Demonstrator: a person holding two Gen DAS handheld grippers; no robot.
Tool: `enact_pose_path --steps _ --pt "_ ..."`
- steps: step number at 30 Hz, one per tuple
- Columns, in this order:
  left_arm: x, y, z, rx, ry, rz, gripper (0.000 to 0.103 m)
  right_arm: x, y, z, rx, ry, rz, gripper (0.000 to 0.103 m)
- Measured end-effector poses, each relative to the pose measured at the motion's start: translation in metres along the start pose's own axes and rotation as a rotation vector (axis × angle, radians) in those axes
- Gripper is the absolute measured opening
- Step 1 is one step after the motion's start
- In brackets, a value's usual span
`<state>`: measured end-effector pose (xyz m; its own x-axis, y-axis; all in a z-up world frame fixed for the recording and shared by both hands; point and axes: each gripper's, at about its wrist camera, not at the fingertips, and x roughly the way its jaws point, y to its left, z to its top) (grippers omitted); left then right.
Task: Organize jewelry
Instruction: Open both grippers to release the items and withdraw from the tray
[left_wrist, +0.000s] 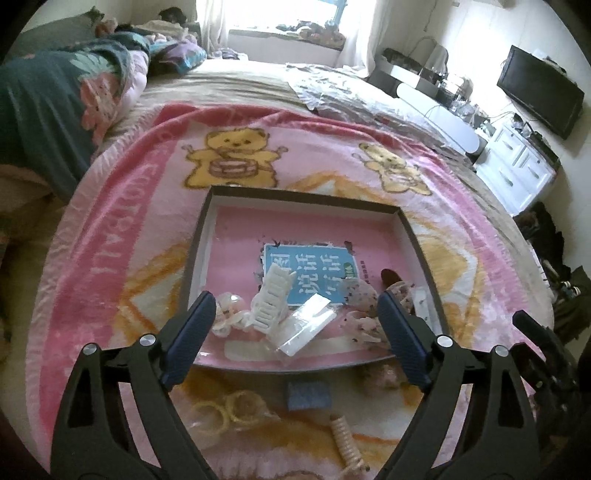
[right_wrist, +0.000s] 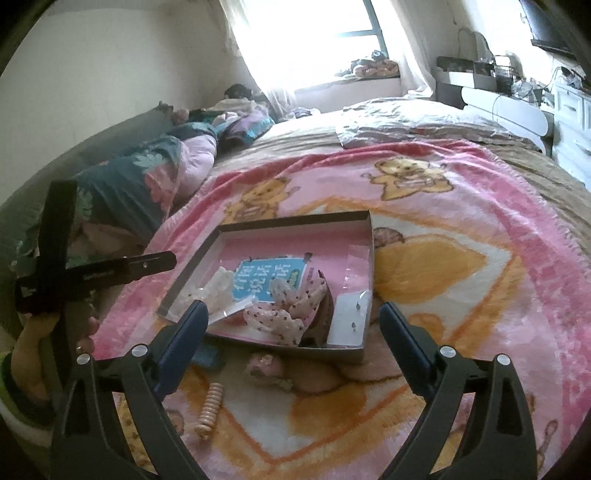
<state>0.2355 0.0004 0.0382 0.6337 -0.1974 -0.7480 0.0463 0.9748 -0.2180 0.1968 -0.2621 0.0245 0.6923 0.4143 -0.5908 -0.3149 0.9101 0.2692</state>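
A shallow dark-rimmed box (left_wrist: 306, 195) with a pink floor lies on the pink bear blanket; it also shows in the right wrist view (right_wrist: 295, 220). In it lie a white claw clip (left_wrist: 271, 301), a clear packet (left_wrist: 306, 325), pale clips (left_wrist: 231, 312) and spotted pink hair clips (left_wrist: 364, 321) (right_wrist: 280, 319). My left gripper (left_wrist: 295, 325) is open and empty over the box's near edge. My right gripper (right_wrist: 293, 334) is open and empty just above the near rim. On the blanket in front lie yellow rings (left_wrist: 231, 408), a blue square (left_wrist: 308, 396), a beige spiral hair tie (left_wrist: 345, 441) (right_wrist: 211, 410) and a pink flower piece (right_wrist: 264, 365).
The bed holds a floral quilt (left_wrist: 55, 99) at the left and a white sheet (left_wrist: 347, 92) at the back. A white dresser (left_wrist: 517, 166) and a dark TV (left_wrist: 539, 96) stand at the right. The left gripper's handle and hand (right_wrist: 55, 258) show at the right wrist view's left.
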Motion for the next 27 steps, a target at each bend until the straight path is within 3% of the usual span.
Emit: enact_pose_path --steps 2,6,27 --pt "-0.009 -0.002 -0.001 -0.004 -0.010 0.006 0.089 -0.008 0.003 0.001 -0.005 -0.012 0.000 0.093" --pt "-0.024 -0.005 -0.004 -0.004 -0.028 0.016 0.093 -0.022 0.009 0.000 -0.015 -0.031 0.006 0.093" --pt "-0.082 -0.001 -0.040 -0.015 -0.081 0.031 0.094 -0.075 0.038 -0.012 -0.071 -0.082 0.030 0.093"
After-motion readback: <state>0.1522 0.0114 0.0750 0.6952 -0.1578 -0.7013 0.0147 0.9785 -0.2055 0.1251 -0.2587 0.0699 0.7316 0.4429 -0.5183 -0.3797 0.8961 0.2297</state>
